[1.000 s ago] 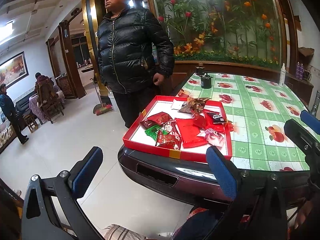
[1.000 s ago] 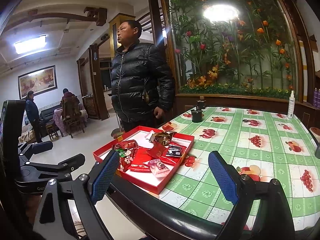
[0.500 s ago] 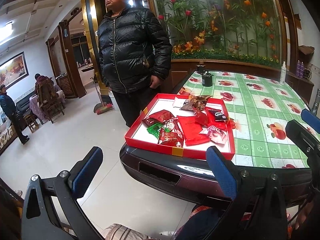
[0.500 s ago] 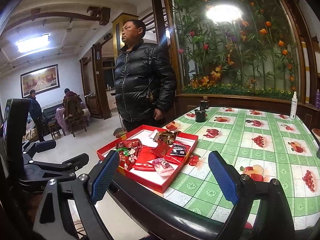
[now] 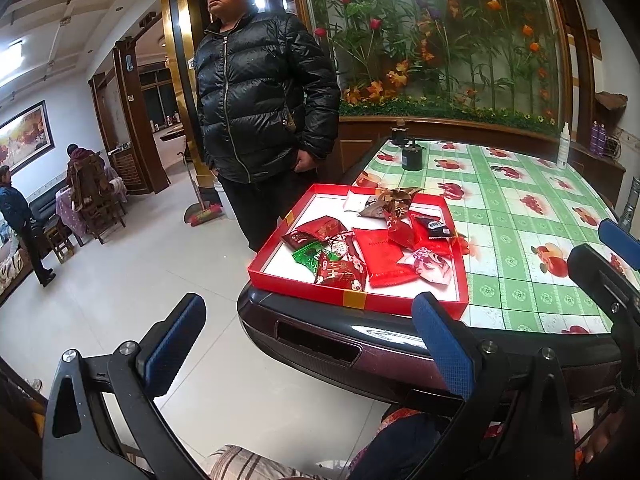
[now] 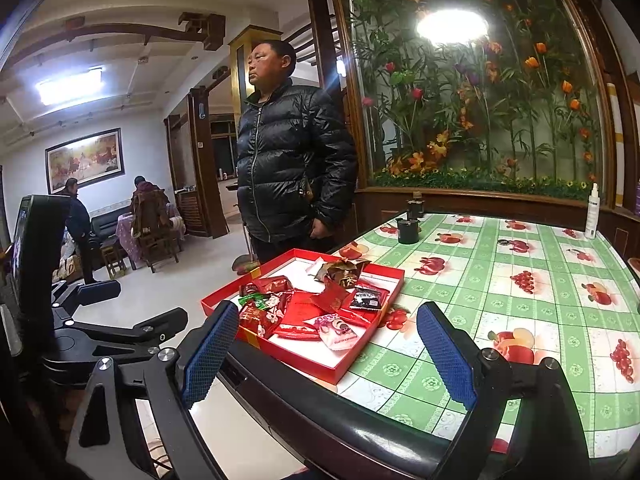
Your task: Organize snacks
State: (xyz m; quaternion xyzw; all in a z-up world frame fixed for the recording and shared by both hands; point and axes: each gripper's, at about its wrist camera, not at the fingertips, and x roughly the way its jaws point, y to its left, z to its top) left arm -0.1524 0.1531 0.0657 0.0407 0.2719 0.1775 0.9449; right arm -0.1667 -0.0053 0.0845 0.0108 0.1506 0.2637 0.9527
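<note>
A shallow red tray (image 5: 356,300) (image 6: 312,364) with a white floor sits at the near left corner of the table. In it lie several snack packets: a large red packet (image 5: 384,256), a green one (image 5: 306,255), a black one (image 5: 438,229) (image 6: 368,298), a pink-white one (image 5: 432,266) (image 6: 336,330) and a brown crumpled wrapper (image 5: 394,198) (image 6: 342,270). My left gripper (image 5: 308,344) hangs open below the table edge, off the tray. My right gripper (image 6: 328,344) is open too, short of the tray, holding nothing.
The table (image 6: 520,280) wears a green checked fruit cloth. A black cup (image 5: 411,156) (image 6: 407,230) and a white spray bottle (image 6: 591,212) stand far back. A person in a black jacket (image 5: 256,104) stands by the table's left side. Two more people sit and stand far left.
Both grippers have drifted slightly; the tray and table look a little nearer and shifted right in the left wrist view. Both stay open, and the packets have not moved.
</note>
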